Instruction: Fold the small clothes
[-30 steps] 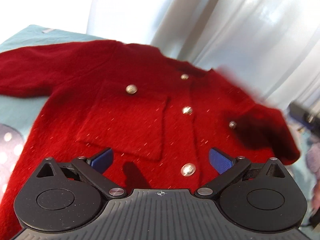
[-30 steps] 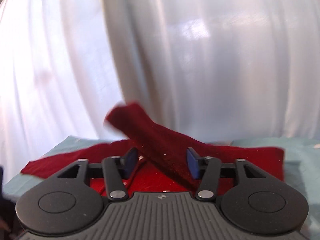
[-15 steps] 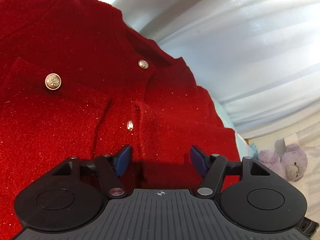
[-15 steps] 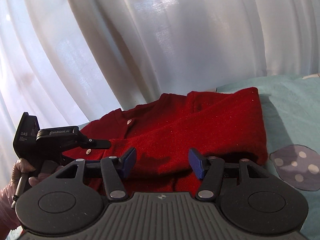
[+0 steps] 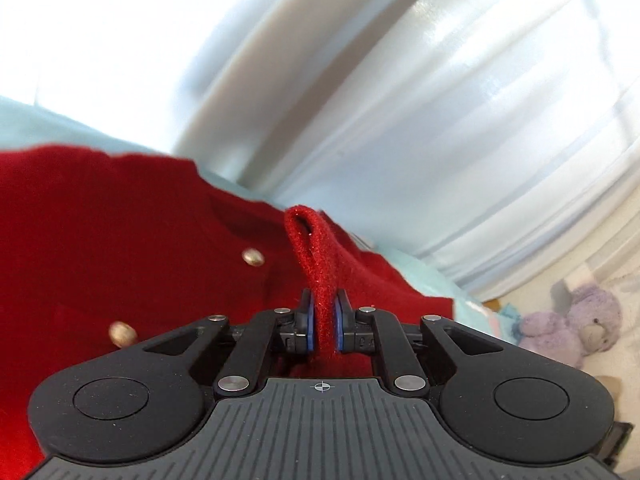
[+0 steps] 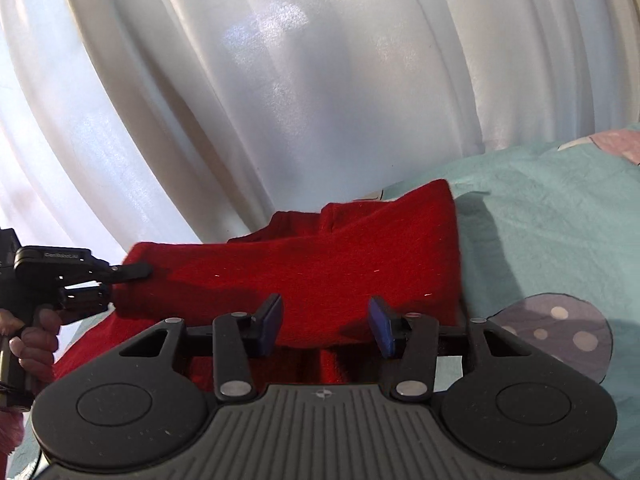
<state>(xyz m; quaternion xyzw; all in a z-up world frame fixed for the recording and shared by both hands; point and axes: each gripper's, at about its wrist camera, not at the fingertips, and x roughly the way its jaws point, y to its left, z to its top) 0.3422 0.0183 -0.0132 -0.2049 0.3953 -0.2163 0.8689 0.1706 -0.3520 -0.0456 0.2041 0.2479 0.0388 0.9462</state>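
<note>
The left gripper [image 5: 323, 326] is closed tight on a doubled fold of the red cardigan [image 5: 120, 248], the pinched strip of knit rising toward 12 o'clock from between its blue pads [image 5: 308, 324] and ending in a small loop. In the right wrist view the same left gripper [image 6: 132, 270] shows at 9 o'clock, its tip clamped on the edge of the cardigan [image 6: 340, 264], with the person's hand [image 6: 34, 340] wrapped on its handle below. The right gripper [image 6: 324, 324] stands wide open, its blue pads [image 6: 272, 324] well apart and holding nothing, hovering just over the near edge of the garment. The cardigan lies spread on a pale teal bedsheet [image 6: 552, 232], with two metallic buttons [image 5: 253, 257] toward 9 o'clock in the left view. A purple spotted patch [image 6: 560, 332] on the sheet sits at 3 o'clock. White curtains [image 6: 320, 80] fill the background, and a lilac plush bear [image 5: 576, 324] lies at 3 o'clock in the left view.
</note>
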